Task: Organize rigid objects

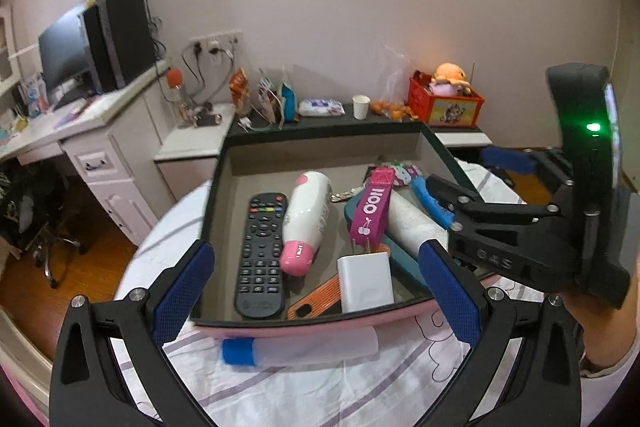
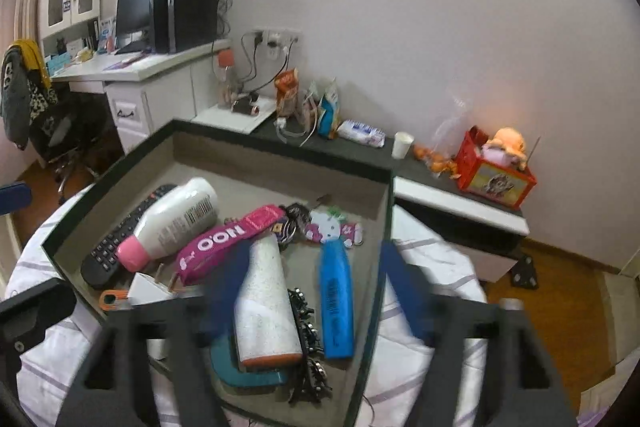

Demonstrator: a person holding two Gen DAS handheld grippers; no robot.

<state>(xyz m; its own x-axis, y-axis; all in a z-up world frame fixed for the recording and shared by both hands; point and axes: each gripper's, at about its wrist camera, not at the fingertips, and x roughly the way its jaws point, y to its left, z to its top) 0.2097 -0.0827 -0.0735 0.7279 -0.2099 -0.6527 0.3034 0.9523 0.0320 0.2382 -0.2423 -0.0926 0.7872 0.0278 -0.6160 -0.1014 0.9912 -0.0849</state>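
A dark-rimmed box (image 1: 320,133) on the bed holds a black remote (image 1: 262,251), a white bottle with a pink cap (image 1: 306,219), a magenta strap (image 1: 374,211), a white charger (image 1: 366,281), a white speckled tube (image 2: 264,299) and a blue marker (image 2: 336,303). My left gripper (image 1: 316,251) is open at the box's near rim, gripping nothing. My right gripper (image 2: 314,255) is open and blurred over the box's right side. The tube and marker lie between its fingers, untouched by the pads. A blue-capped clear bottle (image 1: 296,347) lies outside the box on the sheet.
Black hair clips (image 2: 308,339) and a cat-shaped trinket (image 2: 332,229) also lie in the box. Behind it, a dark ledge (image 2: 360,157) carries snack bags, a paper cup (image 2: 401,145) and a red crate (image 2: 496,175). A desk with a monitor (image 2: 134,7) stands at the left.
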